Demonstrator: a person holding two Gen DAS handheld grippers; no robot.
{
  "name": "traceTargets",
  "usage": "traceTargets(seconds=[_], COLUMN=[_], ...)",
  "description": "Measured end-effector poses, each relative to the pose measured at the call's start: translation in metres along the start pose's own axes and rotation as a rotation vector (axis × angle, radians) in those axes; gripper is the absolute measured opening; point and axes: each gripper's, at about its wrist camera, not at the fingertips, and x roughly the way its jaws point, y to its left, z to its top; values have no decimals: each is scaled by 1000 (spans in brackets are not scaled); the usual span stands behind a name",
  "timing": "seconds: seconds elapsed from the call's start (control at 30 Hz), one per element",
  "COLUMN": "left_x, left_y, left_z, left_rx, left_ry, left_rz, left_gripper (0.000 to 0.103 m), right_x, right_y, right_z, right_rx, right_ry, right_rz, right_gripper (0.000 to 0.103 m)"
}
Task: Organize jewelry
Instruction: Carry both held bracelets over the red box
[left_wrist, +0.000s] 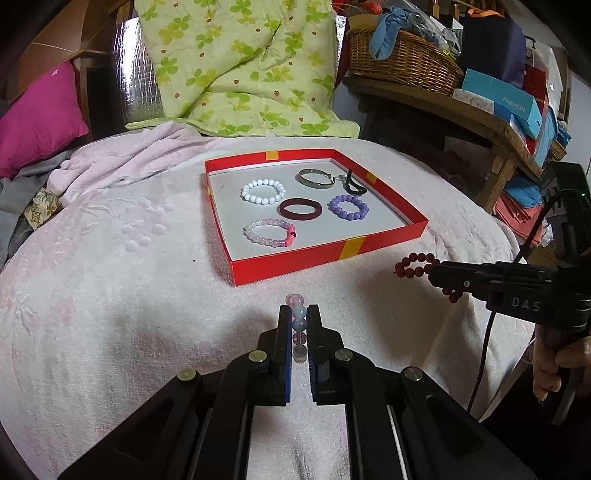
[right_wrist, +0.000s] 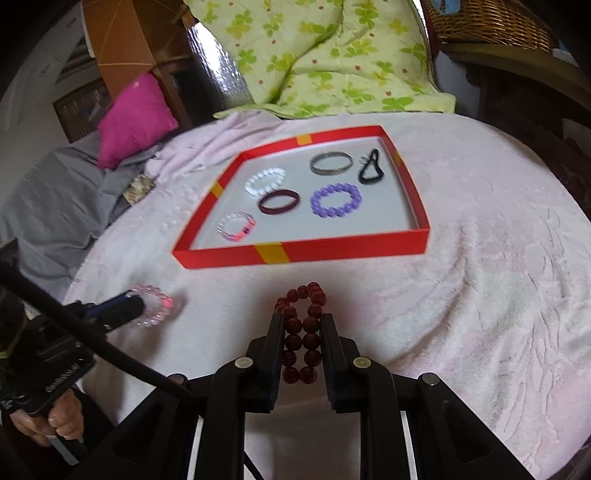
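A red tray (left_wrist: 295, 262) (right_wrist: 332, 247) lies on the pale pink blanket and holds a white bead bracelet (left_wrist: 263, 191), a dark maroon bangle (left_wrist: 300, 209), a purple bead bracelet (left_wrist: 348, 207), a pink bead bracelet (left_wrist: 269, 232), a silver bangle (left_wrist: 314, 178) and a black hair tie (left_wrist: 354, 184). My left gripper (left_wrist: 299, 314) is shut on a clear pink bead bracelet (left_wrist: 298, 321) (right_wrist: 159, 306) in front of the tray. My right gripper (right_wrist: 303, 321) is shut on a dark red bead bracelet (right_wrist: 301, 332) (left_wrist: 413, 267), right of the tray's near corner.
A green clover quilt (left_wrist: 240, 62) and a magenta pillow (left_wrist: 40, 118) lie behind the tray. A wicker basket (left_wrist: 402, 62) and boxes sit on a wooden shelf (left_wrist: 480, 118) at the right. Grey cloth (right_wrist: 55, 210) lies at the left.
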Motion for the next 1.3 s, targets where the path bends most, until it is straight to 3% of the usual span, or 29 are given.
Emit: traceTargets(seconds=[0.17, 0.5, 0.87, 1.3], left_x=[-1, -2, -6, -16], left_y=[2, 5, 12, -9], left_z=[0, -1, -5, 10], left_rx=[-7, 0, 31, 75], left_ry=[-5, -6, -22, -59], left_rz=[10, 55, 154, 193], left_gripper=[8, 8, 8, 8], right_x=[-5, -16, -28, -37], right_y=[7, 2, -8, -7], right_z=[2, 4, 10, 21], right_rx=[-12, -1, 55, 90], right_ry=[-26, -69, -121, -170], right_rz=[43, 47, 60, 84], right_gripper=[21, 21, 21, 21])
